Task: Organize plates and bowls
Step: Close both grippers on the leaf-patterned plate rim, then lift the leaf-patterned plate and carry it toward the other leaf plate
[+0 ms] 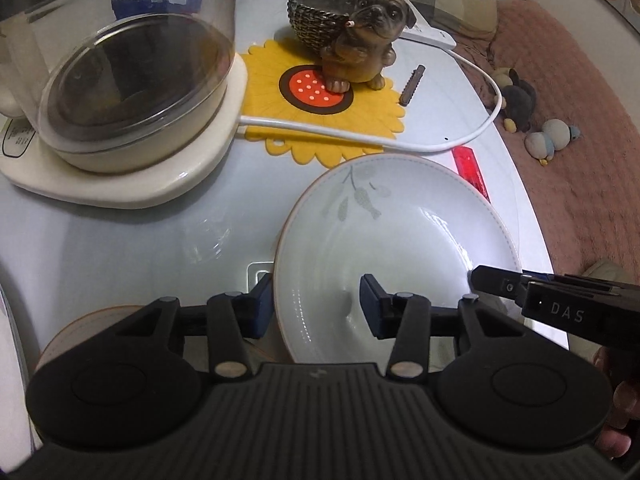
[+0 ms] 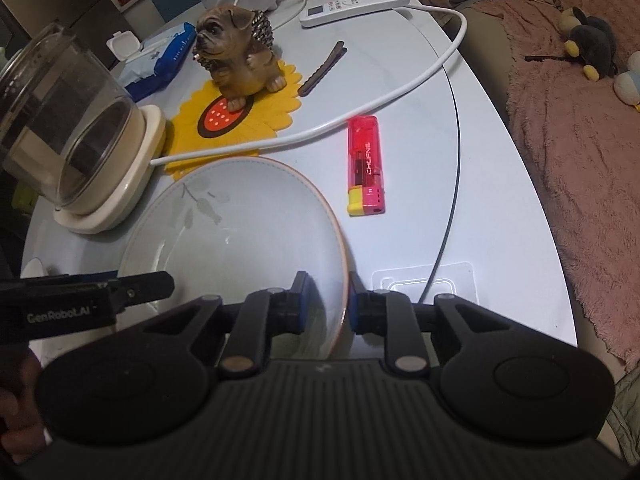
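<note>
A white deep plate [image 1: 400, 232] [image 2: 240, 232] with a grey leaf print and a thin orange rim lies on the pale table. My left gripper [image 1: 316, 304] straddles its left rim, one finger outside and one over the plate's inside. Its jaws stand wide and open, and the inner pad is clear of the plate. My right gripper [image 2: 329, 304] straddles the right rim with a narrow gap, shut on the plate, its outer pad against the rim. Each gripper shows in the other's view as a black tip at the plate's edge. A tan round dish [image 1: 80, 320] is mostly hidden behind my left gripper.
A glass kettle [image 1: 132, 92] on a cream base stands to the plate's left. Behind the plate are a yellow sunflower mat [image 1: 372, 120], a dog figurine [image 1: 360, 40] and a white cable [image 2: 360, 120]. A red lighter [image 2: 366, 164] lies right of the plate. The table edge [image 2: 560, 280] borders a pink blanket.
</note>
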A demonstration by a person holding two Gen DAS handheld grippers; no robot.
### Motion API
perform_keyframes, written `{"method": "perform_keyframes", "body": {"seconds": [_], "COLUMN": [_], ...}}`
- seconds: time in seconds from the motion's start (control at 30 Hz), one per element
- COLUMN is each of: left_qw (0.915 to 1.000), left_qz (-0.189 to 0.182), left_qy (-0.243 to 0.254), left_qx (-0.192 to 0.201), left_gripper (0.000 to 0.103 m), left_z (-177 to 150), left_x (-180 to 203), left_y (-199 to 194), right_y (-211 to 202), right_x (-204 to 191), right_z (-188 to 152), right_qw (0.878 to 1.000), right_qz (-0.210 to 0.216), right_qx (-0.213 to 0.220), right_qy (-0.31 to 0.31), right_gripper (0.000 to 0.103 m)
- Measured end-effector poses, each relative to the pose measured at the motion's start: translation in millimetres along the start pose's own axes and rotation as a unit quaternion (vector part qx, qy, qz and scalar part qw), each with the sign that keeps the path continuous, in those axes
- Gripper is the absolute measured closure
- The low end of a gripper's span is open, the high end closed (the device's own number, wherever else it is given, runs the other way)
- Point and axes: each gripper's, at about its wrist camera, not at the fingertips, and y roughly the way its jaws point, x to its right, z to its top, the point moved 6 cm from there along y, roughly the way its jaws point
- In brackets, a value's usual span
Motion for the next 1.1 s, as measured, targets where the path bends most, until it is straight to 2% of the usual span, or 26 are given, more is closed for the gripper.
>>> {"method": "perform_keyframes", "body": {"seconds": [0.33,0.6,0.73,1.1], "left_qw": [0.9977,0.9956,0.9964,0.9933], "left_qz": [-0.036,-0.076,-0.073,-0.076], "left_qy": [-0.057,-0.054,-0.044,-0.083], "left_qx": [-0.01,-0.001,0.008,0.028], "left_gripper": [0.052,0.052,0.052,0.052], "left_z": [-1,1,-2,-30], "left_x": [-6,3,4,-31], "left_y": [-11,-45,-68,-136], "right_y": [-11,-48,-67,-105], "right_x": [1,-2,-10,-58], "right_z": [1,3,3,0], "right_qw": [1.0,1.0,1.0,0.999], "right_qz": [0.002,0.003,0.008,0.039], "right_qx": [-0.006,0.004,0.012,0.033], "right_qy": [-0.003,0.012,0.014,-0.012], "right_gripper": [0.081,0.081,0.081,0.081]}}
